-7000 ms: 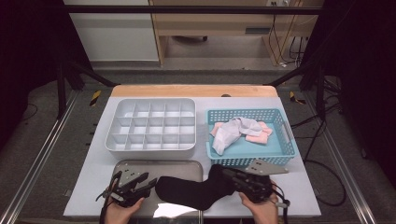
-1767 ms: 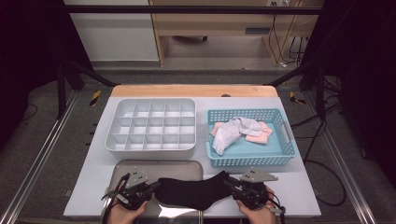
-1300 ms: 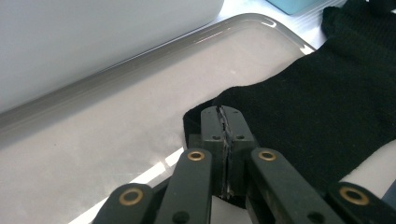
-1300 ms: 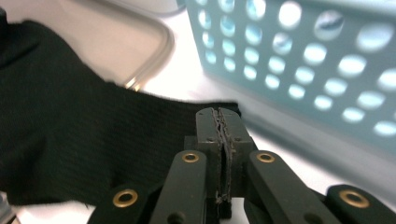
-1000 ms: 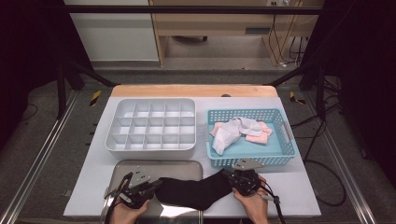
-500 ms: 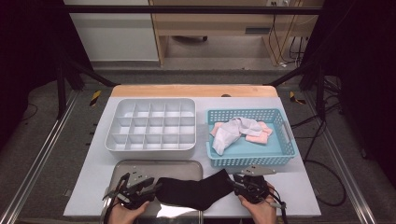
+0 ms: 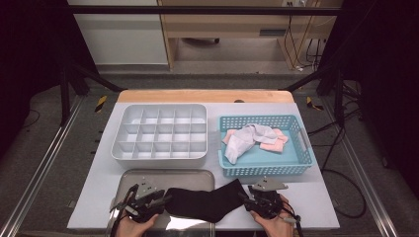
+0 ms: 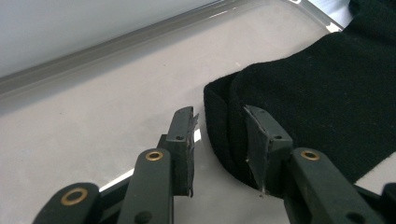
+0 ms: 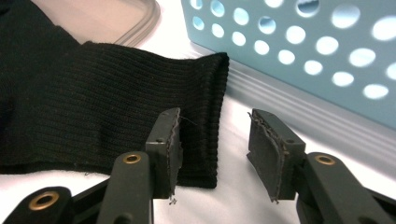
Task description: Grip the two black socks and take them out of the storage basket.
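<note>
White table (image 7: pixel 321 197), black sock (image 7: pixel 207 202) lengthwise left-right, cuff rightward; both grippers' jaws released, straddling its ends.

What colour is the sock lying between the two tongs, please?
Black sock, finely ribbed; clearest in the right gripper view.

the black sock (image 9: pixel 84 98) is matt ribbed knit cloth. the metal tray (image 8: pixel 93 107) under it looks smooth and brushed, with a glossy rim. the blue basket (image 9: pixel 299 51) is perforated plastic with a slight sheen. the tabletop (image 7: pixel 306 195) is matt white.
</note>
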Available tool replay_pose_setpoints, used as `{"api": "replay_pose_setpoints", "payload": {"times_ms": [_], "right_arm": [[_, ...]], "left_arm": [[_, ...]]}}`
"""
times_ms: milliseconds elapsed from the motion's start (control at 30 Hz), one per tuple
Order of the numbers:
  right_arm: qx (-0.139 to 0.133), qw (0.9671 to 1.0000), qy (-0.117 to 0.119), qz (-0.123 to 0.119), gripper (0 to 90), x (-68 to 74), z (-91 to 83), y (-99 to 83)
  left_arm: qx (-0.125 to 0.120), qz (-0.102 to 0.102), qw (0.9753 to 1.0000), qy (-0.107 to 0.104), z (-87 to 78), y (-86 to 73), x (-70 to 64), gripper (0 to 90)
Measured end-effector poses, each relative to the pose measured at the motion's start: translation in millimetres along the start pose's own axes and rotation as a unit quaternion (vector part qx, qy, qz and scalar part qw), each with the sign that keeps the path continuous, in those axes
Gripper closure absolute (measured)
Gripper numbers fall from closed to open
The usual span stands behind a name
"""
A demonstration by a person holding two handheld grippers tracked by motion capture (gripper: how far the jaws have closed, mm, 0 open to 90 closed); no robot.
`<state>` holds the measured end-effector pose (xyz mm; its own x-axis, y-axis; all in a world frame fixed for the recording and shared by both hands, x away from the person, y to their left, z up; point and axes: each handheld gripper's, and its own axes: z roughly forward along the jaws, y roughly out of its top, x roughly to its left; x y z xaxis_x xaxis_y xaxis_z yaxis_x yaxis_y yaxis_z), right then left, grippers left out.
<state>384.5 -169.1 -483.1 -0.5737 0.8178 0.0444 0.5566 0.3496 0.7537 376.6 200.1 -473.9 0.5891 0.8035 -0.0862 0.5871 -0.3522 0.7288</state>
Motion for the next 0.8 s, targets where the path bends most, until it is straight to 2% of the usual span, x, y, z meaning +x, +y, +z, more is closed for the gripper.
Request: {"api": "replay_pose_setpoints", "payload": {"times_ms": [67, 100, 200, 233, 333, 400, 600, 767, 800], "right_arm": [[0.0, 0.9999, -0.006, -0.01, 53.8, 2.1, -0.6, 0.3], [0.001, 1.0, -0.008, 0.002, 53.9, 2.9, -0.6, 0.3], [0.002, 0.9999, 0.009, 0.008, 61.6, 1.8, -0.2, 0.3], [0.005, 0.9999, 0.013, 0.009, 61.6, 1.3, -0.2, 0.7], [0.018, 0.9988, 0.022, 0.039, 65.9, 0.7, -0.3, 2.5], [0.014, 0.9989, 0.03, 0.033, 70.4, 0.5, 0.1, 1.3], [0.031, 0.9979, 0.03, 0.048, 80.7, 2.4, -2.7, 3.8], [0.034, 0.9972, 0.036, 0.056, 83.0, -1.2, -9.0, 5.1], [0.028, 0.9974, 0.038, 0.054, 83.0, -3.0, -11.6, 5.1]], "left_arm": [[0.001, -0.001, 1.0, -0.002, 0.1, 0.1, 0.3, 63.1], [0.001, -0.001, 1.0, -0.002, 0.1, 0.1, 0.4, 63.3], [0.002, -0.002, 1.0, -0.003, 0.1, 0.4, 0.4, 64.0], [0.002, -0.003, 1.0, -0.004, 0.2, 0.4, 0.5, 64.2], [0.002, -0.006, 1.0, -0.007, 0.3, 0.3, 0.6, 65.3], [0.002, -0.009, 0.9999, -0.011, 0.4, 0.3, 0.3, 67.7], [0.007, -0.005, 0.9999, -0.014, -0.1, 1.3, -2.7, 77.6], [0.006, -0.007, 0.9998, -0.015, -1.2, 2.1, -2.1, 83.1], [0.005, -0.008, 0.9998, -0.017, -1.3, 2.2, -2.1, 83.4]]}}
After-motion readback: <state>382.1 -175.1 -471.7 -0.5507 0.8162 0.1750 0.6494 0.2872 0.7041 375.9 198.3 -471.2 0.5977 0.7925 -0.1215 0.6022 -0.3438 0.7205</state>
